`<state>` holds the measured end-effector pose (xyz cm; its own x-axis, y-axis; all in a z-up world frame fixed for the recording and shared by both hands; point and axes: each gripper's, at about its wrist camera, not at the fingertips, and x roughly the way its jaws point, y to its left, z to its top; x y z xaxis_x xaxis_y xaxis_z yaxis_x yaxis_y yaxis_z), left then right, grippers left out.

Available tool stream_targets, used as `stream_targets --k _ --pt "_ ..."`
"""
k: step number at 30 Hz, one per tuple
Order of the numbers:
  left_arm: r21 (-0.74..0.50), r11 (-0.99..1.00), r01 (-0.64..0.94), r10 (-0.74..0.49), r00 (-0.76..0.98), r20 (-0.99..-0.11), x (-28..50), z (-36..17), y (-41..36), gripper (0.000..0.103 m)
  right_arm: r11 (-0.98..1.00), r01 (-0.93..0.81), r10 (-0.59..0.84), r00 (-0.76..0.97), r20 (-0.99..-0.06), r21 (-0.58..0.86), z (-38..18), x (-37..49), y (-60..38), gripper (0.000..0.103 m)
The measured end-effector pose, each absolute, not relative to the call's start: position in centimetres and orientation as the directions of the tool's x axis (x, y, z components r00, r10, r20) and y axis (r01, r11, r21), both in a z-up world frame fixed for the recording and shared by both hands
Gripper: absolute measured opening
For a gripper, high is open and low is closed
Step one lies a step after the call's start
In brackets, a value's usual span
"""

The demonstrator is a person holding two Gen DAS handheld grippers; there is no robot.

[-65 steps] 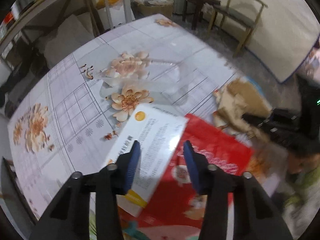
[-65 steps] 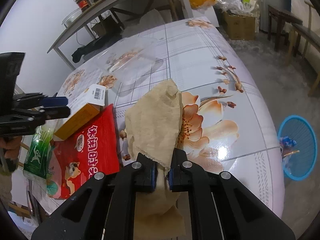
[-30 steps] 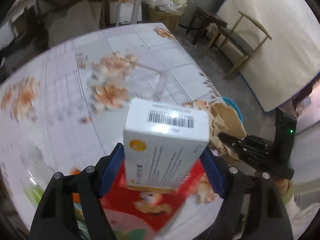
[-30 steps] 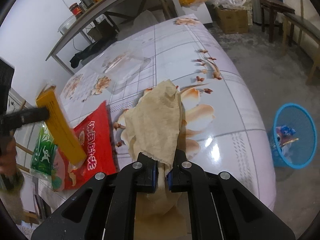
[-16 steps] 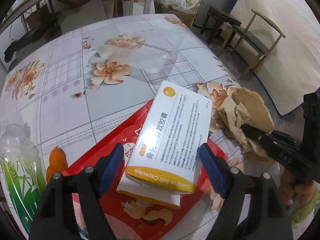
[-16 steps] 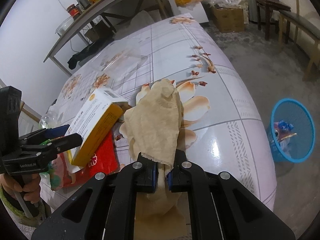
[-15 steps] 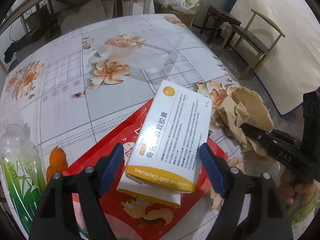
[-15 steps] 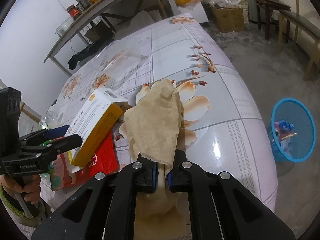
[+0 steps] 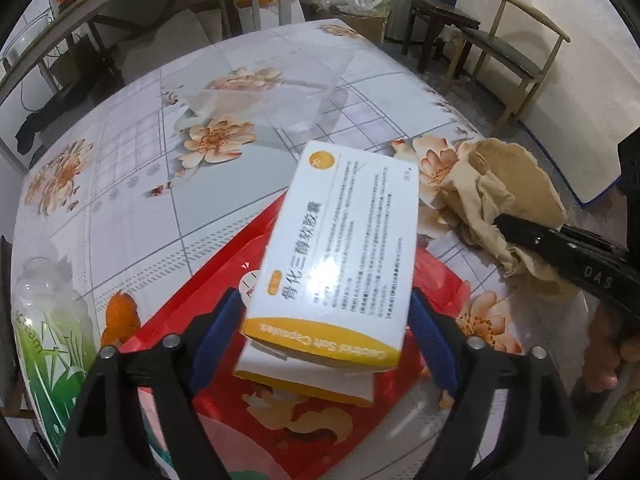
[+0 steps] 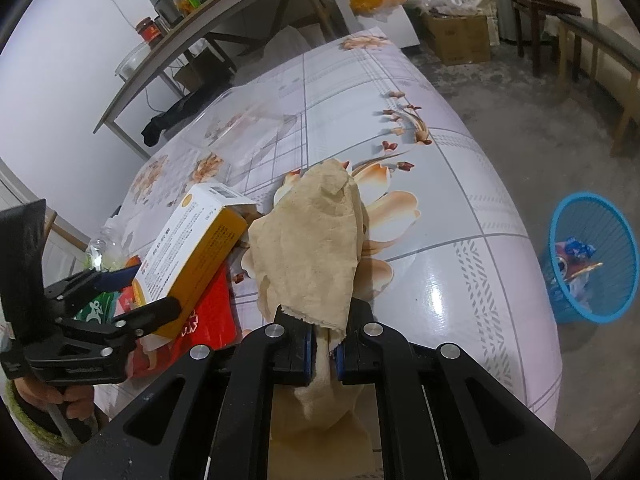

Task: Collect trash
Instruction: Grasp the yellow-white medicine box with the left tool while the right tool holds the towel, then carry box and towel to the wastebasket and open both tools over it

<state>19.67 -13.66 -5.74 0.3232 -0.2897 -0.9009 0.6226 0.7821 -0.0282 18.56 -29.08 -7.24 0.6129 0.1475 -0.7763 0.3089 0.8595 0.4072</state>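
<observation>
The white and yellow cardboard box (image 9: 340, 248) hides part of the shiny red snack bag (image 9: 224, 280) (its small print is blurry).

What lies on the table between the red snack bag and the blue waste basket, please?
In the right wrist view, the crumpled brown paper, clamped in the right gripper, lies between the red snack bag and the blue waste basket; beyond it, bare tablecloth, then floor.
</observation>
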Motion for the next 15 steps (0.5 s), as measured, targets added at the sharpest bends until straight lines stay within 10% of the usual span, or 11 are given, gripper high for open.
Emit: stream_targets --k 15 --pt "-0.066 0.737 0.673 -0.413 0.370 -0.832 18.4 -0.6 -16.4 0.074 0.785 0.292 0.191 0.723 -0.663 0.546 -5.1 15.6 -32.0 0.006"
